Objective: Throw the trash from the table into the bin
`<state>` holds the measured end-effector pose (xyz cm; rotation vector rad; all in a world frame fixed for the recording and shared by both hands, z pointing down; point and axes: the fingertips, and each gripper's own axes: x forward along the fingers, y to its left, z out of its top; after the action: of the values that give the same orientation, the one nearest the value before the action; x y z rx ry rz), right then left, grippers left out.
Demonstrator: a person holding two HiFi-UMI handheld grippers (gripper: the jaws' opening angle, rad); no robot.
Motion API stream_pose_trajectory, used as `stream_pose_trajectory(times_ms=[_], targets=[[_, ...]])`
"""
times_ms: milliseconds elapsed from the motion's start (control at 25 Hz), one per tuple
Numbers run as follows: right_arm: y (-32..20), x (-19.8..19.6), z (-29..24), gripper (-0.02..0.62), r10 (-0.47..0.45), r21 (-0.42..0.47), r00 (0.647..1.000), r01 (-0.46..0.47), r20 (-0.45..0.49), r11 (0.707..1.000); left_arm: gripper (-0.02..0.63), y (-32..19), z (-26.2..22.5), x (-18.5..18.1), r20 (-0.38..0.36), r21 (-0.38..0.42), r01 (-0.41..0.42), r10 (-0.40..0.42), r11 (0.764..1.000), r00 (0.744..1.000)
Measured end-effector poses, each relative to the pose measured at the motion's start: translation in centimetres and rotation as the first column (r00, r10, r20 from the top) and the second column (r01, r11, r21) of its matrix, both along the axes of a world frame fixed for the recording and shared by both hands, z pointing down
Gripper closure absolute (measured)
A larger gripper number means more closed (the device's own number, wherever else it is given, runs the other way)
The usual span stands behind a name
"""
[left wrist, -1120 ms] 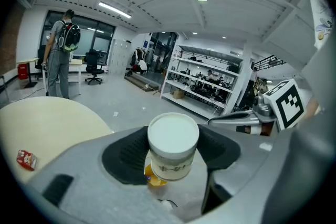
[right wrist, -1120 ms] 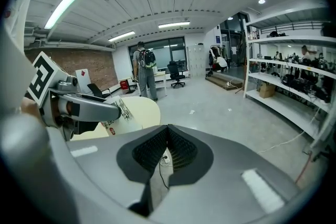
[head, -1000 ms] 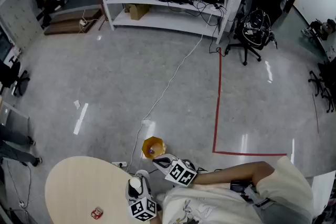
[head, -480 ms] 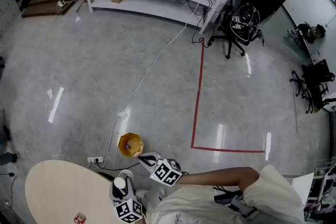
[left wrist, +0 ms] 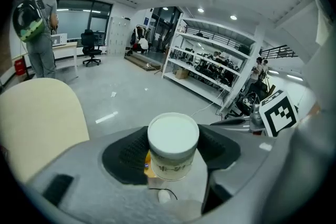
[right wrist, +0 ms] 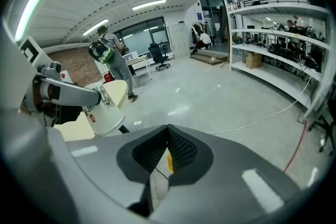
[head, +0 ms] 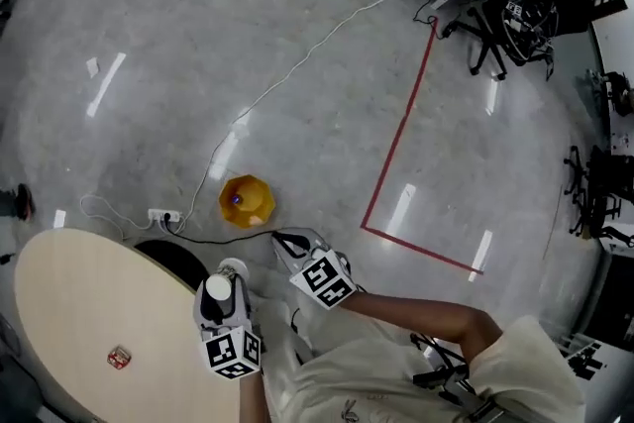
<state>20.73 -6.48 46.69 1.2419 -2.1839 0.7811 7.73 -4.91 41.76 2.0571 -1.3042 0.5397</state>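
White paper cup [left wrist: 173,139]: my left fingers [left wrist: 126,152] are clasping it, spread wide.
Right fingers [right wrist: 184,150]: pressing together, empty.
Yellow plastic bin [head: 246,201]: standing on the floor [head: 297,64].

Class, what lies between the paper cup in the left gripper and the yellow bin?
Only a thin black cable crosses the bare floor between cup and bin, seen in the head view.

Floor [head: 297,35] gleaming: polished grey, speckled, reflecting lamps. Tabletop [head: 79,312] showing matt pale wood-look. Cup [left wrist: 173,150] looking like matt white paper. Bin [head: 261,204] appearing smooth yellow plastic.
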Motion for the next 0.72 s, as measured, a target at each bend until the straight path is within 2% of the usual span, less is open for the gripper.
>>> stream_pose_trajectory(times_ms=[200, 400, 640, 720], targets=[[-2.4, 0.6, 6.0, 0.591, 0.038, -0.07, 0.999, -0.039, -0.014, 0.997, 0.327, -2.4, 4.0, 0.1, 0.005, -0.044, 0.039, -0.038, 0.998, 0.999], [-3.9, -0.3, 11.5, 0.591, 0.098, -0.133, 0.995, -0.095, 0.016, 0.987, 0.327, -2.9, 9.4, -0.3, 0.035, -0.117, 0.026, -0.022, 0.993, 0.999], [-4.0, -1.8, 18.4, 0.591, 0.052, -0.189, 0.999, -0.054, -0.017, 0.981, 0.327, -2.6, 17.5, 0.2, 0.044, -0.212, 0.039, -0.03, 0.977, 0.999], [-3.9, -2.4, 20.9, 0.591, 0.019, -0.213, 1.0, -0.02, -0.004, 0.977, 0.327, -2.9, 20.7, 0.5, 0.077, -0.226, 0.036, -0.019, 0.973, 0.997]])
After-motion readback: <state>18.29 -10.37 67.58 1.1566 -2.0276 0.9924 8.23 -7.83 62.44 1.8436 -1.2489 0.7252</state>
